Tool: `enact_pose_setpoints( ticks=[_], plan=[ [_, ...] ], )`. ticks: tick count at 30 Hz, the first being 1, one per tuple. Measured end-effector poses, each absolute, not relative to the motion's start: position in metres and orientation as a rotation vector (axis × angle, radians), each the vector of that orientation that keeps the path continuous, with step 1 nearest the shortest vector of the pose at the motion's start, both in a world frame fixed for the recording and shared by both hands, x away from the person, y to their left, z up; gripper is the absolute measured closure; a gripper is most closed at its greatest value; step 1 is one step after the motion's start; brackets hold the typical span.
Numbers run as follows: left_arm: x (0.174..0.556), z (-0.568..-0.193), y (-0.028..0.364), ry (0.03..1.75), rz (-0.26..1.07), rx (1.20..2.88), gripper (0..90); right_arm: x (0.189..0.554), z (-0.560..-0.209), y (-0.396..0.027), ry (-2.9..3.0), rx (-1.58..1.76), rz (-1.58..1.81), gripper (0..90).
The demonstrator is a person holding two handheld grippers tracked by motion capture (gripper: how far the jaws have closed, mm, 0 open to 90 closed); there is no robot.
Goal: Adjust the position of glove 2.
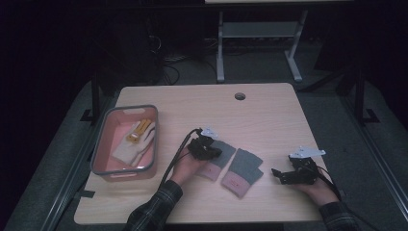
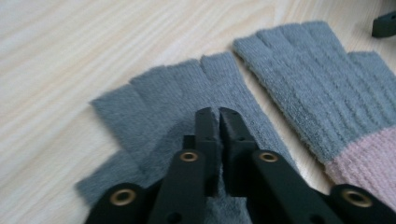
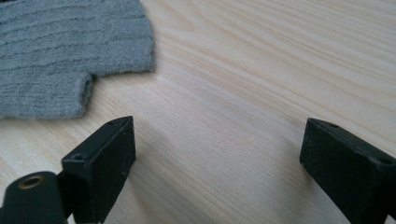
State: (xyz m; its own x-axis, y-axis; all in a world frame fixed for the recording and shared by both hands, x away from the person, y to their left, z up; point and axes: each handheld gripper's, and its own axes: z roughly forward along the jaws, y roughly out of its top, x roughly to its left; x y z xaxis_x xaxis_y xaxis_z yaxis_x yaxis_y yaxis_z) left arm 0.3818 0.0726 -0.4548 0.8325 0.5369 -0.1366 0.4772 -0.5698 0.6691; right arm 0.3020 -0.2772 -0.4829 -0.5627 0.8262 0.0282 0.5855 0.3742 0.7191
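Two grey fingerless gloves with pink cuffs lie side by side on the wooden table (image 1: 269, 115). My left gripper (image 1: 216, 152) rests on the left glove (image 1: 224, 150). In the left gripper view its jaws (image 2: 218, 115) stand almost together, pinching a raised fold of that glove (image 2: 159, 93); the right glove (image 2: 308, 79) lies flat beside it. My right gripper (image 1: 277, 176) sits to the right of the right glove (image 1: 244, 166). In the right gripper view it is (image 3: 217, 144) wide open over bare wood, with that glove's edge (image 3: 60, 51) at the upper left.
A pink basket with a grey rim (image 1: 98, 144) stands at the table's left and holds a white glove (image 1: 134, 147) with yellow on it. A round cable hole (image 1: 239, 96) is at the far edge. A desk frame (image 1: 260, 33) stands beyond the table.
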Motion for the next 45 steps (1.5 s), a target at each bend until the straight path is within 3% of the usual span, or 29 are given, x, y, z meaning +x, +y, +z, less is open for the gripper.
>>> enact_pose_setpoints(
  ticks=[7,13,18,29,34,35,36,37,38,39,40,41,45],
  plan=[
    [0.380,-0.446,0.096,0.843,0.198,2.252,71.1,0.302,-0.483,-0.277,2.303,1.235,0.999,10.0],
    [0.379,-0.452,0.113,0.931,0.196,2.256,58.1,0.302,-0.483,-0.277,2.303,1.235,0.998,10.0],
    [0.375,-0.456,0.114,0.957,0.183,2.271,55.5,0.302,-0.483,-0.277,2.303,1.236,0.998,10.0],
    [0.375,-0.459,0.114,0.954,0.097,2.244,82.1,0.302,-0.482,-0.277,2.311,1.237,0.993,10.6],
    [0.375,-0.454,0.117,0.954,0.089,2.204,84.5,0.303,-0.475,-0.276,2.396,1.235,1.022,22.5],
    [0.375,-0.452,0.118,0.957,0.090,2.185,84.7,0.301,-0.472,-0.274,2.405,1.216,1.048,29.8],
    [0.376,-0.447,0.120,0.956,0.086,2.163,84.9,0.297,-0.468,-0.269,2.443,1.146,1.086,49.9],
    [0.376,-0.447,0.120,0.956,0.086,2.163,85.0,0.297,-0.468,-0.269,2.443,1.146,1.086,49.9],
    [0.376,-0.443,0.122,0.949,0.086,2.150,85.0,0.292,-0.465,-0.262,2.511,1.089,1.123,62.5],
    [0.376,-0.443,0.122,0.949,0.086,2.150,85.0,0.292,-0.465,-0.262,2.511,1.089,1.123,62.5],
    [0.375,-0.440,0.124,0.950,0.068,2.131,85.0,0.288,-0.464,-0.254,2.574,1.034,1.137,73.5],
    [0.375,-0.439,0.125,0.949,0.064,2.127,85.0,0.286,-0.463,-0.250,2.600,1.012,1.142,78.7],
    [0.375,-0.436,0.125,0.940,0.042,2.106,85.0,0.282,-0.463,-0.234,2.680,0.936,1.164,87.3]
  ],
)
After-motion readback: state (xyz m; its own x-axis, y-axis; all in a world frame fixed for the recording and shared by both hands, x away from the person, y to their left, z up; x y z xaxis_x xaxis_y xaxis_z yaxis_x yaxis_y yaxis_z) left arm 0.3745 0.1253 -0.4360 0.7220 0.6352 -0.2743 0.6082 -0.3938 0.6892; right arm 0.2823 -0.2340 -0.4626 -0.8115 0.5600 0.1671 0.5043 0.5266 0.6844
